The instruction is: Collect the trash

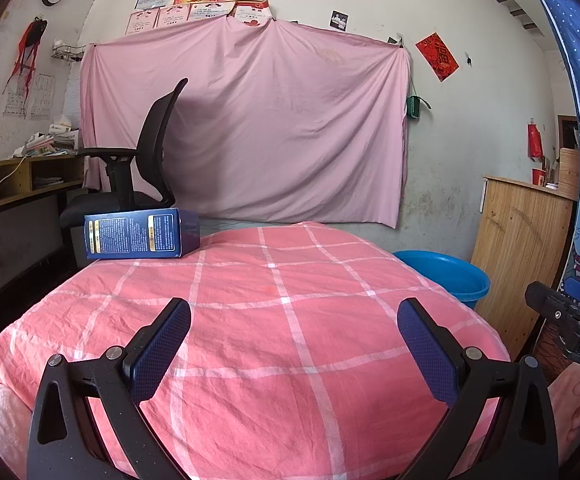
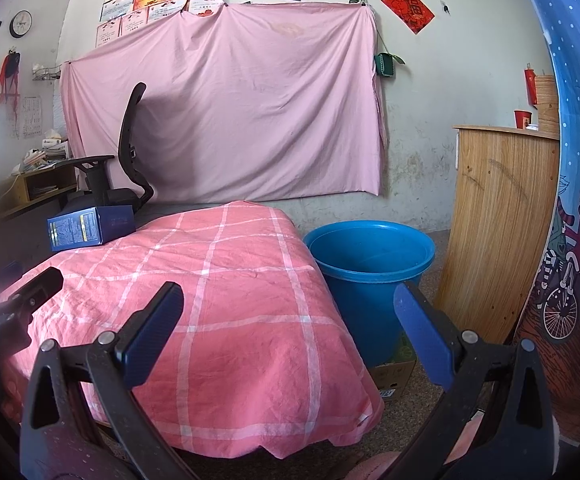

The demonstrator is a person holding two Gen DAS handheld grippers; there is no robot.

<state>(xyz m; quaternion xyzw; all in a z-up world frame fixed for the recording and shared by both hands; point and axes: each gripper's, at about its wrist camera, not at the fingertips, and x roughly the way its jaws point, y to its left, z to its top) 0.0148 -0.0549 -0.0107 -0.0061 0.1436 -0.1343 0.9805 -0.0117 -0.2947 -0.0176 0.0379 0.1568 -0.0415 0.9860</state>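
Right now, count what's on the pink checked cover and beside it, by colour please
Dark blue: 1, the box at the cover's far left corner.
Bright blue: 1, the bucket on the floor to the right.
Total: 2.

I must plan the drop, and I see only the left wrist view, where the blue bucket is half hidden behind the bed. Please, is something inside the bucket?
Observer: In the right wrist view the blue bucket shows its open mouth, and the part of the inside that shows holds nothing.
Operator: Does it stand directly on the floor?
Observer: No, it seems to rest on a flattened cardboard box beside the bed.
Operator: Is the bed cover touching it?
Observer: The pink checked cover hangs down right next to the bucket's side; I cannot tell if they touch.
Operator: And the right gripper?
Observer: The right gripper is open and holds nothing. The blue box lies at the bed's far left corner.
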